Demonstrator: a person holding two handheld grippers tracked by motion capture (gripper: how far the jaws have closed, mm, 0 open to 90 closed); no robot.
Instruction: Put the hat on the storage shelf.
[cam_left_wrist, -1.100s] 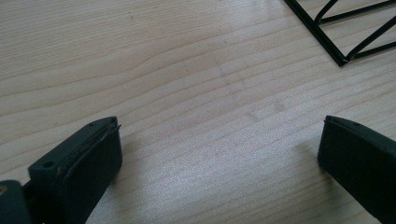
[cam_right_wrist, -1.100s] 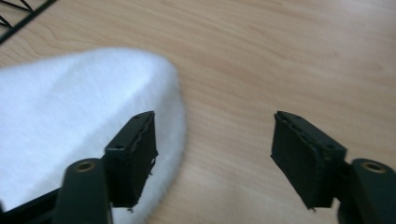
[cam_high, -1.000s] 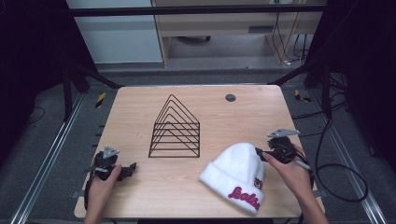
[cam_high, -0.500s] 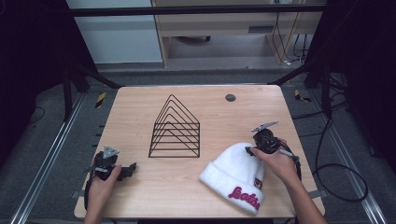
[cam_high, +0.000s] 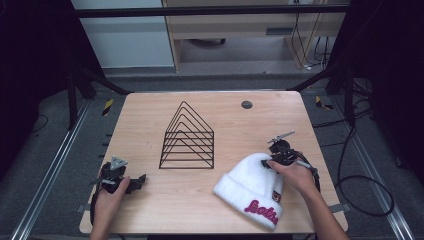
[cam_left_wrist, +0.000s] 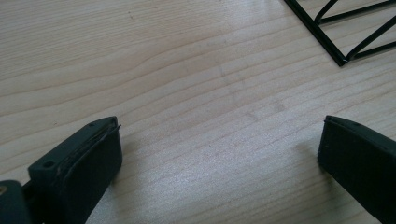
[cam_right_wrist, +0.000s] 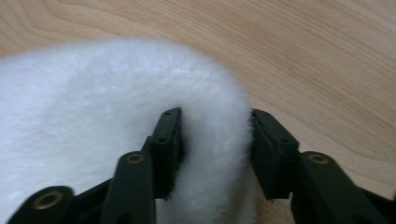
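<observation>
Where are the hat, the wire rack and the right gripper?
hat (cam_high: 250, 185): high view, middle of the white crown.
wire rack (cam_high: 187, 145): high view, its black triangular wires.
right gripper (cam_right_wrist: 215, 144): right gripper view, between its jaws, pinching the hat's edge.

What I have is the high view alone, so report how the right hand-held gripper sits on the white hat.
Observer: The right hand-held gripper has a fold at the rounded edge of the white hat between its jaws. They have just been closing, and both pads press into the fur.
Operator: Now give me the left one.
Observer: The left hand-held gripper stands wide open, with bare table between its jaws.
Operator: Tell me what lies ahead of it.
Observer: A corner of the black wire rack, beyond the jaws and not touching them.
</observation>
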